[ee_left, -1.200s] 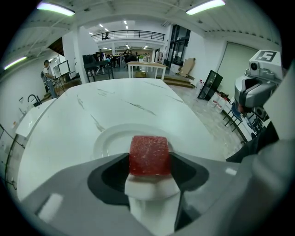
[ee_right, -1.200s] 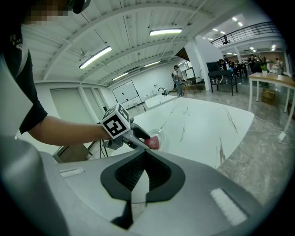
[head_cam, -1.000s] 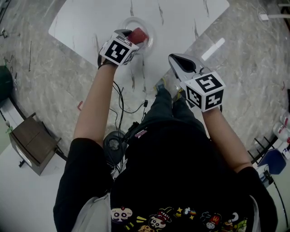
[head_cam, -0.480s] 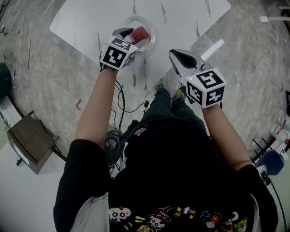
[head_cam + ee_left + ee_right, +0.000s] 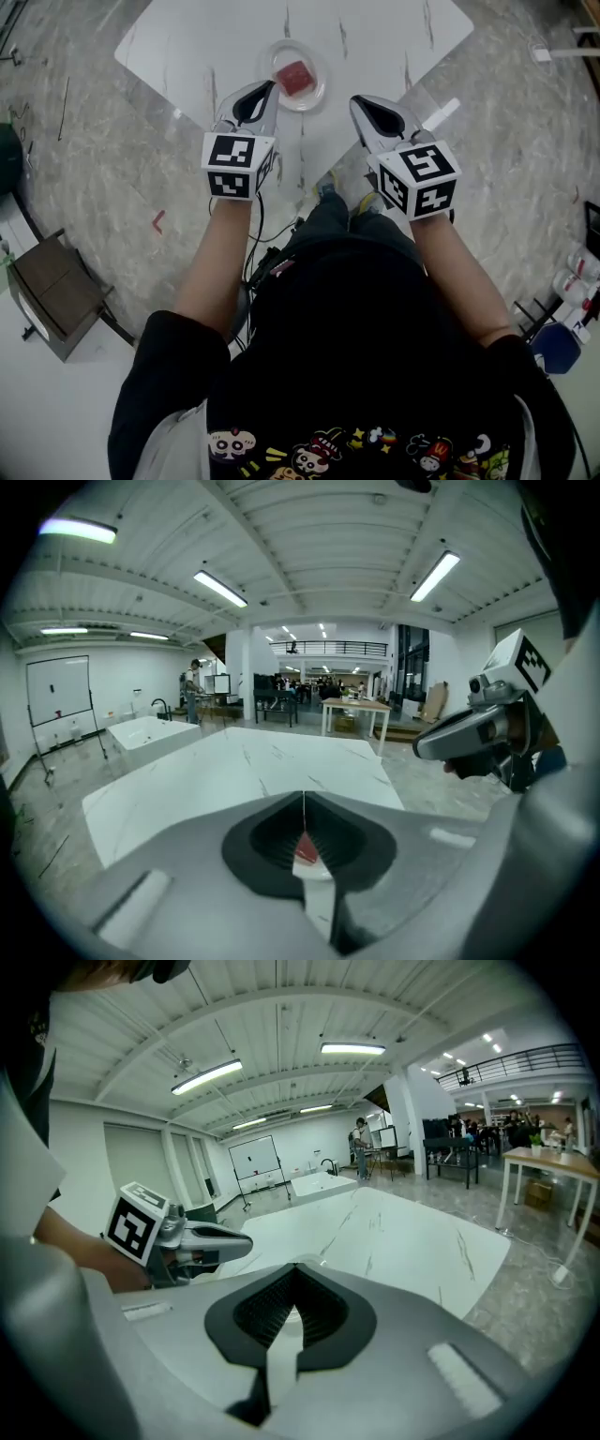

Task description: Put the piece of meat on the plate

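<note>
Right now I look down on a white veined counter [image 5: 375,37] over a grey stone-patterned floor [image 5: 94,169], in an open hall with strip lights. The piece of meat [image 5: 294,78], a red squarish block, lies on the clear plate [image 5: 322,91], its longer side roughly across. The left gripper [image 5: 265,89] and the right gripper [image 5: 361,101] hover near the plate, jaws together on nothing. A brown stool [image 5: 56,291] stands far left.

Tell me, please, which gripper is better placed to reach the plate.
Left, probably: the left gripper, shut, sits beside the plate with the meat straight ahead; the right gripper is farther off.
</note>
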`<state>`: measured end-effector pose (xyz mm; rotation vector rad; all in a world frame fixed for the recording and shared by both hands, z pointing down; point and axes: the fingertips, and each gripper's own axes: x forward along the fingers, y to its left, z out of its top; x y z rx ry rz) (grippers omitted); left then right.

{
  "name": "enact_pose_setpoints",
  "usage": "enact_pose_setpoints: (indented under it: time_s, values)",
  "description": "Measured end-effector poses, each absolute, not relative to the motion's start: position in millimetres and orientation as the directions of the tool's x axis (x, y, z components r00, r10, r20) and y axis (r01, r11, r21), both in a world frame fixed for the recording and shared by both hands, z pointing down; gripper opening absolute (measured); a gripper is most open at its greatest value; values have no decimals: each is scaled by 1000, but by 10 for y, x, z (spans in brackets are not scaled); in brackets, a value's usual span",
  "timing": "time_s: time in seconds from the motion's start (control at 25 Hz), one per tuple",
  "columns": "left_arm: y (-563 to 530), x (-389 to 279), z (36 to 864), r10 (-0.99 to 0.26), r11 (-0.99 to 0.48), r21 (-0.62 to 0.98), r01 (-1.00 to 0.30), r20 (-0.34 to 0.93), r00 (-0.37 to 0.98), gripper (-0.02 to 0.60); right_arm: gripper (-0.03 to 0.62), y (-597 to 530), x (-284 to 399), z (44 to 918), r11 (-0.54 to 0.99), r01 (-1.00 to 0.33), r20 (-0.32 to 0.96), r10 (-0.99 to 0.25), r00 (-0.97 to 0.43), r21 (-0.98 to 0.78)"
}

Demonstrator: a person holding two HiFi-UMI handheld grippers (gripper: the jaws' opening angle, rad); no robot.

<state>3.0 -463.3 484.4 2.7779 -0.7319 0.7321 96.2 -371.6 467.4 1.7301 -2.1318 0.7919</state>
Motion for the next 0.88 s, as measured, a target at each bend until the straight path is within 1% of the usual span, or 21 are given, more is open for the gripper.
enact_pose_setpoints:
  time_s: [0.2, 0.48, 0.64, 0.88]
  values:
    - [-4652, -265, 4497, -528, -806, 16, -592, 434, 730, 3, 21, -3766, 960, 4486, 159, -967, 499, -833, -241, -200]
    - [-4529, -580, 4192, -612, -748, 4, -663, 381, 693, 3, 21, -3674, 998, 4369, 155, -970, 484, -844, -229, -188]
    - [-4426, -648, 4116, -625, -739, 6, -674, 365, 689, 2, 21, -3669, 961, 4349, 160, -969, 475, -849, -231, -186]
    - [-4313, -632, 4138, -609, -751, 11, -660, 373, 699, 0, 20, -3694, 924, 4348, 170, -969, 465, -854, -235, -177]
